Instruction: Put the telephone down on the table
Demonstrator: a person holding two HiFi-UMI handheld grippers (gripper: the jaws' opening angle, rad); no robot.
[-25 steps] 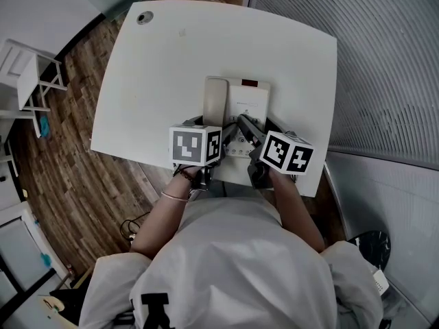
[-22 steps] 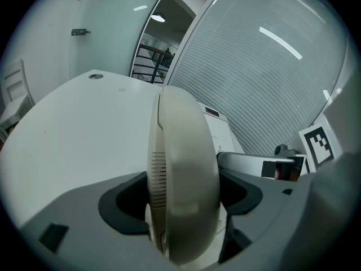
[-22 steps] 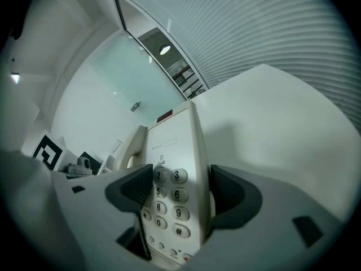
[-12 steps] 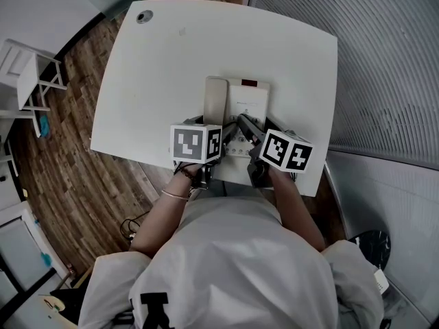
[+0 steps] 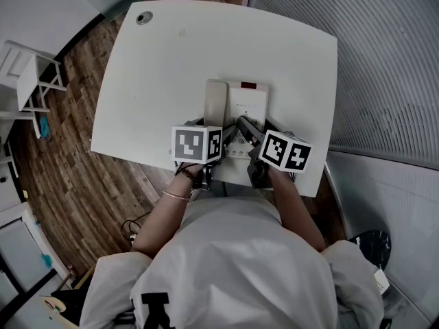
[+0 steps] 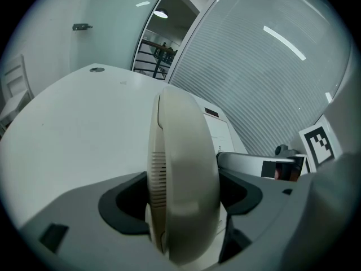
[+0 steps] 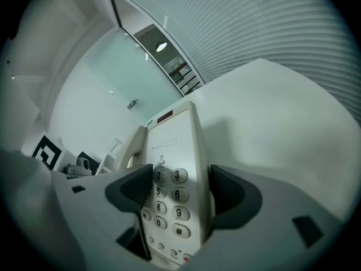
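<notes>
A white desk telephone [image 5: 245, 105] is held over the near part of the white table [image 5: 164, 67], its handset [image 5: 215, 100] lying in the cradle on its left side. My left gripper [image 6: 183, 199] is shut on the handset [image 6: 183, 168], which fills the space between its dark pads. My right gripper [image 7: 180, 191] is shut on the phone's base [image 7: 175, 151], gripping the keypad section from both sides. In the head view the left gripper [image 5: 206, 127] and right gripper [image 5: 245, 127] sit close together at the phone's near end. Whether the base touches the table I cannot tell.
A round cable hole [image 5: 144, 18] sits at the table's far left corner. A white chair [image 5: 31, 74] stands on the wood floor to the left. A ribbed glass wall [image 5: 384, 60] runs along the table's right side.
The telephone and both grippers have shifted very slightly toward the table's near edge. Both grips are unchanged.
</notes>
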